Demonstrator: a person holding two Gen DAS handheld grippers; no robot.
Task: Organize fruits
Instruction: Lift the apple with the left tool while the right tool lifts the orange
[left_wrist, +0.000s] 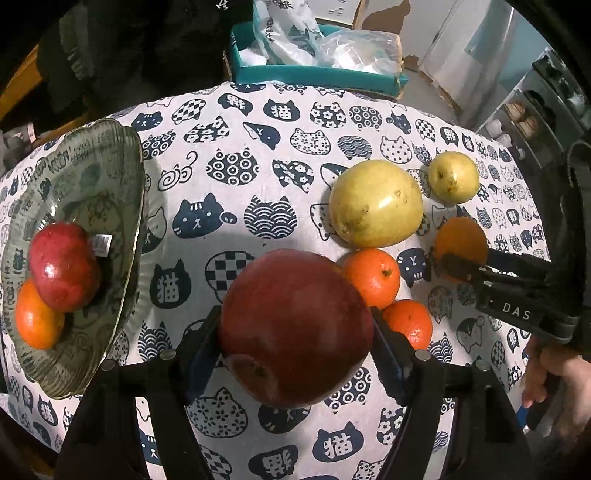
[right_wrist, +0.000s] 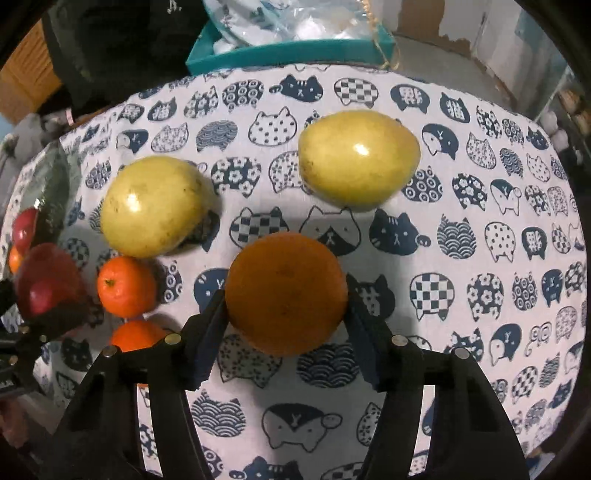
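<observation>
My left gripper (left_wrist: 295, 325) is shut on a big red apple (left_wrist: 295, 325), held above the cat-print cloth. To its left a green patterned plate (left_wrist: 96, 177) holds a red apple (left_wrist: 62, 266) and an orange (left_wrist: 37, 321). My right gripper (right_wrist: 286, 314) is shut on a dull orange (right_wrist: 286, 291); it also shows in the left wrist view (left_wrist: 460, 240). Two yellow-green fruits (right_wrist: 155, 206) (right_wrist: 358, 158) lie beyond it. Two small mandarins (right_wrist: 125, 286) (right_wrist: 136, 336) lie to its left. The left gripper's apple (right_wrist: 48, 277) shows at the far left.
A teal tray (left_wrist: 314, 74) with plastic bags stands past the table's far edge. The round table carries a white cloth with navy cats (right_wrist: 480, 258). Shelves (left_wrist: 535, 110) stand at the far right. A dark chair sits behind the table at the left.
</observation>
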